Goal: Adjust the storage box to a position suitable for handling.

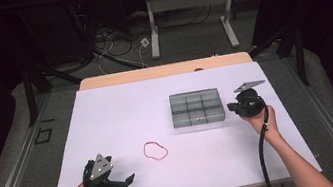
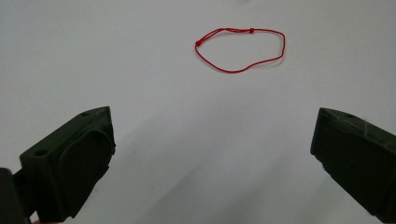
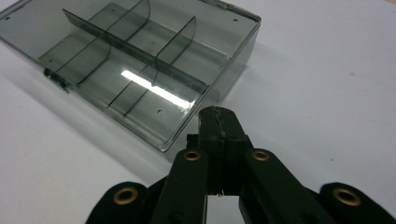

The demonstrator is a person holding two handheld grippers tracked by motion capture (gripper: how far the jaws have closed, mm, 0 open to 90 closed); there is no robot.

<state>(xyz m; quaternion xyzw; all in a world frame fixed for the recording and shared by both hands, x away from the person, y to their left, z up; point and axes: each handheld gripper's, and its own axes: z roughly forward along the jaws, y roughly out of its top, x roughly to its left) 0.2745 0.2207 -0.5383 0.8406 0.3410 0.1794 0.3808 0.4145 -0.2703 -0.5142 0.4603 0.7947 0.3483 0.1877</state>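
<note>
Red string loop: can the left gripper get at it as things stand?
Probably yes. The left gripper is open and faces the red string loop, with bare white table between them.

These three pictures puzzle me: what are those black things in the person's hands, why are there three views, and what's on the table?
A person sits at a white table holding a hand-operated two-jaw gripper in each hand; there is no robot arm. The wide picture comes from a fixed camera above. The other two come from small cameras riding on the grippers, looking along their jaws.

The left gripper has its jaws spread wide open and holds nothing; it points at a red string loop lying flat on the table. The right gripper has its jaws pressed together, empty, just beside a corner of a clear grey divided box. The box's compartments look mostly empty; something tiny may sit in one.
</note>
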